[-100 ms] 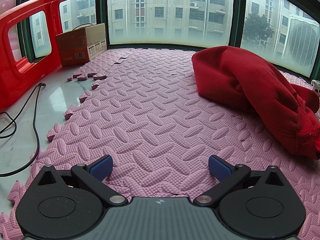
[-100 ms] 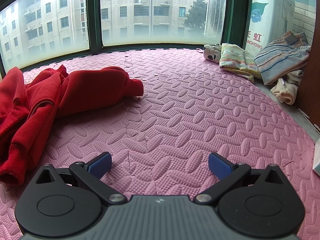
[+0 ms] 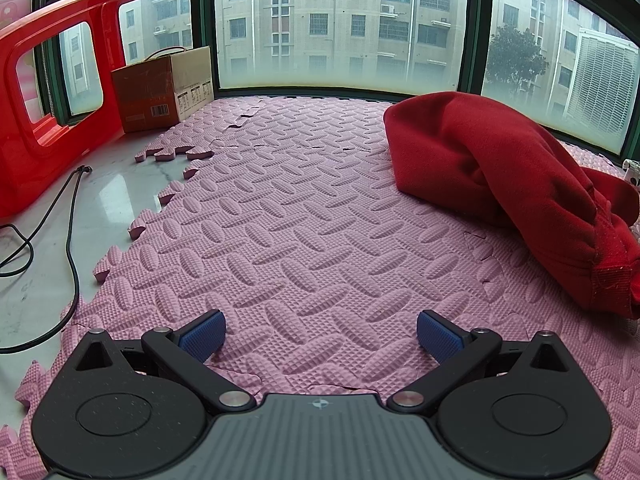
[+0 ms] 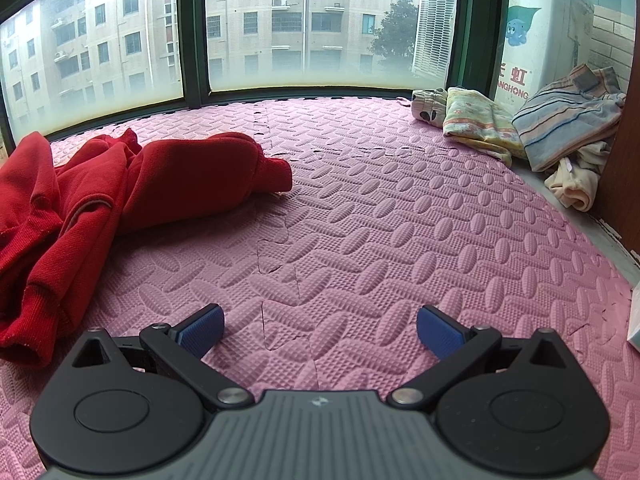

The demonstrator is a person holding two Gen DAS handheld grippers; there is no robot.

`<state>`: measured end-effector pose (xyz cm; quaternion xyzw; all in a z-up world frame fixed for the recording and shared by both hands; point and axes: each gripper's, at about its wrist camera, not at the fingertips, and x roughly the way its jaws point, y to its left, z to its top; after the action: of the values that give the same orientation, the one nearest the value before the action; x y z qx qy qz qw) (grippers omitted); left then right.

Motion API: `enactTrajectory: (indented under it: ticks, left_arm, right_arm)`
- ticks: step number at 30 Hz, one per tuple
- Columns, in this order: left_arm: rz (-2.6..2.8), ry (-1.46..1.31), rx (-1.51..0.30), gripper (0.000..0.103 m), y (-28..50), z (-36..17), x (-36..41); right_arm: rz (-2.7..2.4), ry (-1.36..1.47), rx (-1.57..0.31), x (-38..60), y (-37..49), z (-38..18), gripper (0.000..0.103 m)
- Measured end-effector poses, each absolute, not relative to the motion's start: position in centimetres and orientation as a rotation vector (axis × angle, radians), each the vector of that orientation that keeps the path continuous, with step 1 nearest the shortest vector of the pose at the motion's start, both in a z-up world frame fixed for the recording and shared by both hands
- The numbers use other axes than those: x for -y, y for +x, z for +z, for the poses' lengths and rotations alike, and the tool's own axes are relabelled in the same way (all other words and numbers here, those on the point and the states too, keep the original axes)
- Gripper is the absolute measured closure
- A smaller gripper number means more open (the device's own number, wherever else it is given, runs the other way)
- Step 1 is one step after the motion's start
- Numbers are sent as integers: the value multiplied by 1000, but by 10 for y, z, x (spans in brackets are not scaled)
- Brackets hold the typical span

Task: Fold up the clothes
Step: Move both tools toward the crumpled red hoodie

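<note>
Pink foam mat (image 3: 304, 216) covers the floor before big windows; the left gripper (image 3: 320, 334) and right gripper (image 4: 320, 332) hover spread wide and empty; a crumpled red sweatshirt (image 3: 500, 184) lies between them, far from both, unfolded.

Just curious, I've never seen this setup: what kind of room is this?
Probably a bay-window nook in a flat, used for laundry. Pink foam mats cover the ledge, big windows face apartment blocks, and a red sweater and other clothes lie about.
</note>
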<state>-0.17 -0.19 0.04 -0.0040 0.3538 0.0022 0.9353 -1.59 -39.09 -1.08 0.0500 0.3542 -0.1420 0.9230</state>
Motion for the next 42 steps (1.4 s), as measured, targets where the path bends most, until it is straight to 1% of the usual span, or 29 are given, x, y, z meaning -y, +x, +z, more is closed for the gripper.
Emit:
enactTrajectory:
  ticks: [4, 7, 17, 30, 42]
  left_arm:
    - [15, -11, -732, 0, -3, 1, 4]
    - [22, -13, -738, 0, -5, 1, 5]
    - [40, -30, -754, 0, -15, 8, 12]
    - [-25, -14, -744, 0, -40, 29, 42]
    - [-85, 15, -758, 0, -47, 34, 62]
  right_arm:
    - [-303, 105, -732, 389, -19, -10, 0]
    - [-275, 51, -731, 372, -25, -9, 0]
    - [-193, 53, -700, 346, -49, 0, 0]
    - [-126, 78, -680, 329, -65, 7, 0]
    - [-74, 80, -675, 317, -73, 12, 0]
